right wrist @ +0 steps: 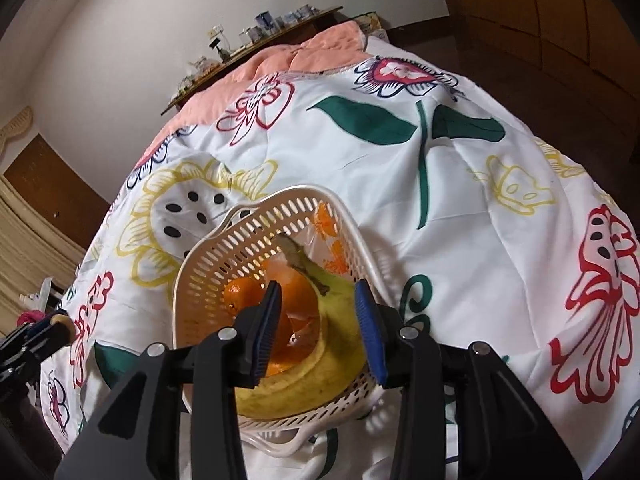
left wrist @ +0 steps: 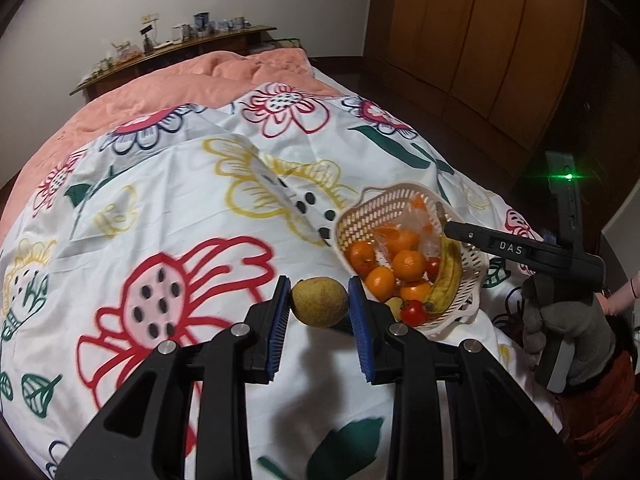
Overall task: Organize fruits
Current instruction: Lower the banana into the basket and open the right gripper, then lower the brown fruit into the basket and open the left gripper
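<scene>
My left gripper (left wrist: 319, 304) is clenched on a round, brownish-green, rough-skinned fruit (left wrist: 319, 301), its blue pads touching both sides, held above the white floral-print bedsheet (left wrist: 180, 208); the fruit's slightly longer axis runs from pad to pad. Just beyond it, to the right, sits the cream slotted plastic basket (left wrist: 360, 216) near the sheet's right edge, holding several oranges (left wrist: 408, 265), small red tomatoes (left wrist: 413, 312) and a yellow banana (left wrist: 448, 276). The banana lies lengthwise along the basket's right side, its stem pointing away from me toward the far rim. My right gripper (right wrist: 318, 328) hangs over the basket (right wrist: 224, 256) with its jaws spread, grasping nothing, the banana (right wrist: 340, 320) directly beneath them. Farther off, a salmon-pink quilt (left wrist: 160, 92) covers the bed's far end, then a cluttered wooden shelf (left wrist: 176, 46) against the white wall, and brown wooden wardrobe doors (left wrist: 480, 40) to the right.
</scene>
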A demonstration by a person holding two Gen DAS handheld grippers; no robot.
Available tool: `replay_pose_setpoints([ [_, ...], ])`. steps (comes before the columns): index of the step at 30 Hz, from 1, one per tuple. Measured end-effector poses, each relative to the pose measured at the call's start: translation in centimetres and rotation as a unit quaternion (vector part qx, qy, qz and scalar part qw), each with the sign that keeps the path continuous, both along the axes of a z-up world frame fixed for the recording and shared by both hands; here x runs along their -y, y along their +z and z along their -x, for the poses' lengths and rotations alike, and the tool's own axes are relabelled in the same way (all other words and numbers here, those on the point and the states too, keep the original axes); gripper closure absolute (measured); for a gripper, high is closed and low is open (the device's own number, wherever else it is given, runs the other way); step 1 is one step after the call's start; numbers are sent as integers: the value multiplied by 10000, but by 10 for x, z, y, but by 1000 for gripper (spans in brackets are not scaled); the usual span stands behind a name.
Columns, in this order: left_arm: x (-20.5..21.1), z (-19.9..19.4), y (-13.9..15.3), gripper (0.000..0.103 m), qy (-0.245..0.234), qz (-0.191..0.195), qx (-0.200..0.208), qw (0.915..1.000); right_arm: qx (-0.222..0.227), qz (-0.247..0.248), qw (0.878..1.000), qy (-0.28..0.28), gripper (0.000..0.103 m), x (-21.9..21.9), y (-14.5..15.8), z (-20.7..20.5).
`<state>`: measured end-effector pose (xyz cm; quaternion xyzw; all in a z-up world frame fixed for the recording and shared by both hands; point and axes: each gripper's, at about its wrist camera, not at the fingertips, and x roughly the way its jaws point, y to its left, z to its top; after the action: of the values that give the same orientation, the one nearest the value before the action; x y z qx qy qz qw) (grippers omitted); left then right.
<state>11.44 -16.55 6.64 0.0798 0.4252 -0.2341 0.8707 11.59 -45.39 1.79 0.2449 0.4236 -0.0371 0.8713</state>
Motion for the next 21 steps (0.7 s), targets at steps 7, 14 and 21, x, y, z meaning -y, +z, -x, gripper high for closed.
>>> replay_pose_setpoints([
  [7, 34, -9, -9, 73, -355, -36, -163, 9992, 245, -157, 9995, -143, 54, 7, 5, 12],
  [14, 60, -18, -23, 73, -575, -39, -354, 9977, 449, -108, 9986, -239, 47, 11, 13, 23],
  [21, 74, -23, -37, 73, -677, -118, -539, 9962, 338, -181, 9989, -281, 46, 12, 5, 27],
])
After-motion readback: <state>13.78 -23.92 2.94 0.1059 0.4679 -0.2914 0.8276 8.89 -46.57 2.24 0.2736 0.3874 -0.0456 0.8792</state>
